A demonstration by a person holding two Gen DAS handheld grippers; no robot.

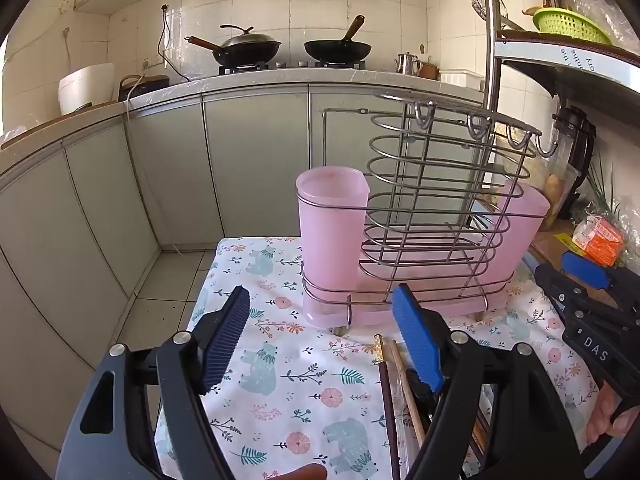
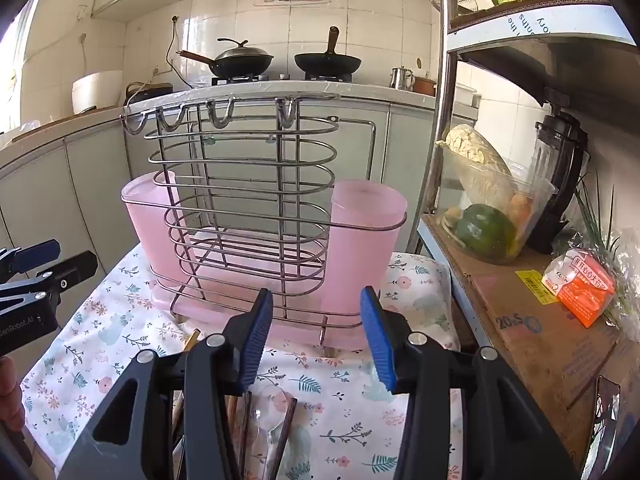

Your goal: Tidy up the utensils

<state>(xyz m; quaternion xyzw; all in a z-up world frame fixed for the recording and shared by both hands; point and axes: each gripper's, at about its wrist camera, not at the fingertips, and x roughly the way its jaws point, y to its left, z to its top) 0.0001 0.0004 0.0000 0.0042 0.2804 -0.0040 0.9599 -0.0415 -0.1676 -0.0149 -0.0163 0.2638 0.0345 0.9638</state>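
Between my left gripper [image 1: 320, 344], its jaws spread as wide as they go with nothing in them, lies only bare flowered cloth [image 1: 288, 364] over the surface; my right gripper [image 2: 316, 336] has its jaws parted too, less widely, also holding nothing. Just under my right set, at the bottom of the right wrist frame, lie the utensils: a clear plastic spoon [image 2: 268, 412] and dark and pale chopsticks [image 2: 286, 432], loose on the cloth and partly hidden by my own frame. I make out at least three sticks in the left wrist view, low and right of centre, but cannot count them surely. I judge the sticks light, stiff and thin, apt to roll or pivot in a pinch, so I would take one near its middle, across its width. The spoon looks light, slick and a little brittle; its handle is the place to hold it. Beyond, in mid-frame, stands one wire rack [image 2: 244, 216] on a pink drip tray, with two pink cups [image 2: 360, 248], one at each end, both seemingly empty, and four hooks along its top rail. At far right a shelf holds a clear bowl of vegetables and an orange carton; two woks sit on the far stove.
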